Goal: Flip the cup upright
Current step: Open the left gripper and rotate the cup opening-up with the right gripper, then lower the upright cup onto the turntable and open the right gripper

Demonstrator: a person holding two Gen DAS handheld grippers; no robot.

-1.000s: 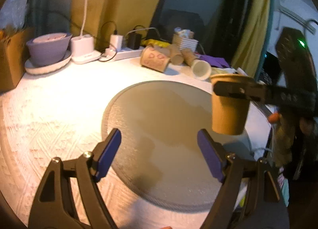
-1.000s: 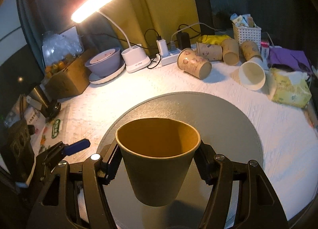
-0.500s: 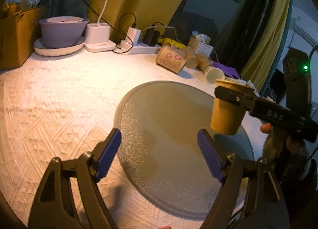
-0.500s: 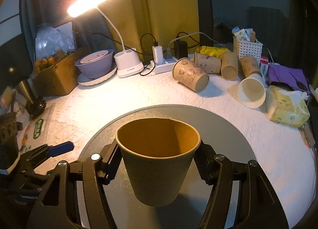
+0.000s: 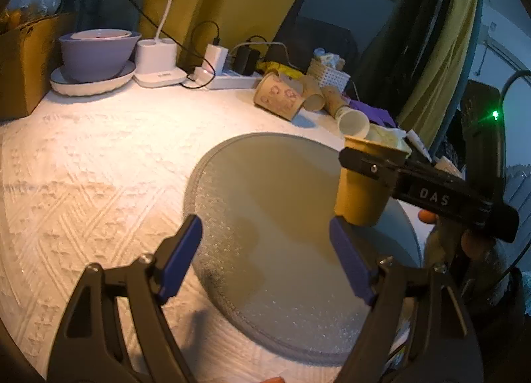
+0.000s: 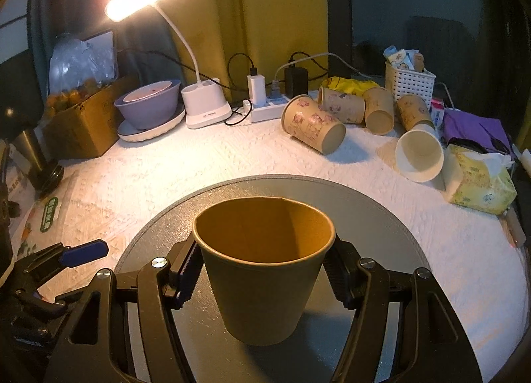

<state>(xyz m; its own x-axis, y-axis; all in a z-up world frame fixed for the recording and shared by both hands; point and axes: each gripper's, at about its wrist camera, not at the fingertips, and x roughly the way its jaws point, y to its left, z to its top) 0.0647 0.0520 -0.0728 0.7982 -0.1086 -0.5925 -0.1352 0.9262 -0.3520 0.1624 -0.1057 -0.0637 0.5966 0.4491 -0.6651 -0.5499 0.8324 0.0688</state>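
A brown paper cup point(image 6: 262, 270) is upright, mouth up, held just below its rim by my right gripper point(image 6: 264, 278), which is shut on it a little above the round grey mat point(image 6: 381, 217). In the left wrist view the same cup point(image 5: 363, 193) hangs over the right side of the mat point(image 5: 265, 203), clamped by the right gripper's black fingers point(image 5: 371, 167). My left gripper point(image 5: 265, 253) is open and empty, low over the mat's near edge, left of the cup.
Several paper cups point(image 6: 313, 124) lie on their sides at the back right, beside a white basket point(image 6: 410, 82) and a tissue pack point(image 6: 478, 180). A desk lamp point(image 6: 204, 106), power strip point(image 6: 265, 109), purple bowl point(image 6: 147, 106) and cardboard box point(image 6: 79, 124) line the back left.
The left gripper has drawn back and swung left, so the cup and right gripper sit further right in its view. The cup stays upright in the right gripper, lowering slightly toward the mat.
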